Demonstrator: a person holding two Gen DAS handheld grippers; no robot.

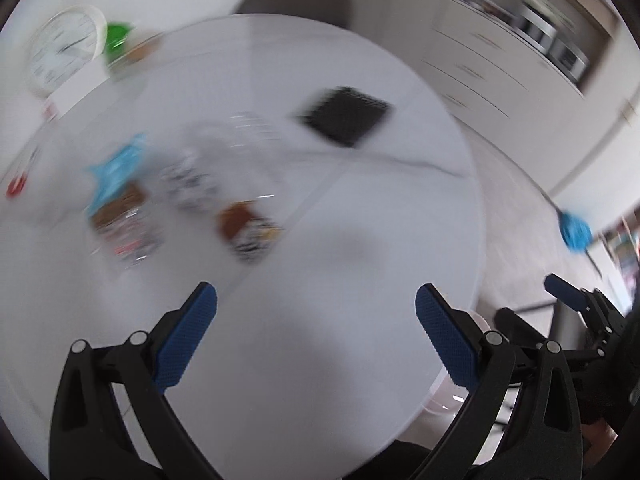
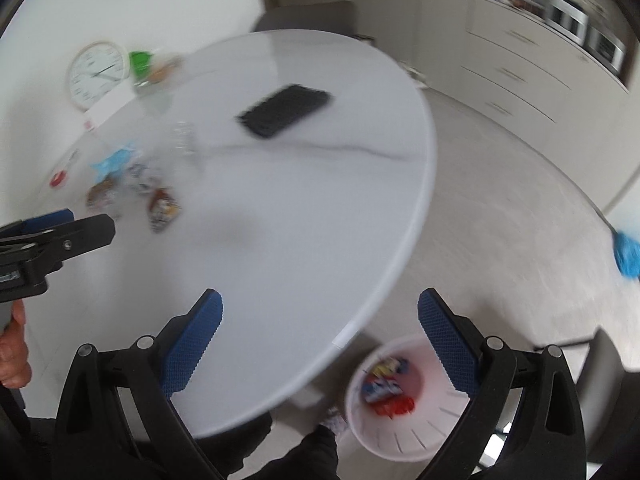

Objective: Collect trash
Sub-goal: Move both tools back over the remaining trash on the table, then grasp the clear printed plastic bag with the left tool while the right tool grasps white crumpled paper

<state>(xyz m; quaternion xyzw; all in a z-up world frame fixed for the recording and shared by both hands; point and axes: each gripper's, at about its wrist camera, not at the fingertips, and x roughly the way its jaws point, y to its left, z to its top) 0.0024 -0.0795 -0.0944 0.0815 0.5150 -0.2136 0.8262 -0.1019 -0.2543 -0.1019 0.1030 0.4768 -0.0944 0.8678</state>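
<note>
Several wrappers lie on the round white table [image 1: 360, 240]: a blue one [image 1: 116, 168], a brown one with clear plastic [image 1: 124, 220], a black-and-white one [image 1: 192, 180] and a brown snack wrapper [image 1: 250, 230]. They also show blurred in the right wrist view [image 2: 160, 204]. My left gripper [image 1: 316, 332] is open and empty above the table's near part. My right gripper [image 2: 320, 336] is open and empty over the table edge, above a white trash bin [image 2: 400, 436] on the floor that holds colourful wrappers [image 2: 386, 392].
A black phone-like slab [image 1: 346, 116] lies mid-table. A white clock [image 1: 62, 52], a green object [image 1: 116, 40] and a red item [image 1: 16, 188] are at the far left. A blue mop [image 1: 574, 232] rests on the floor at right. Cabinets stand behind.
</note>
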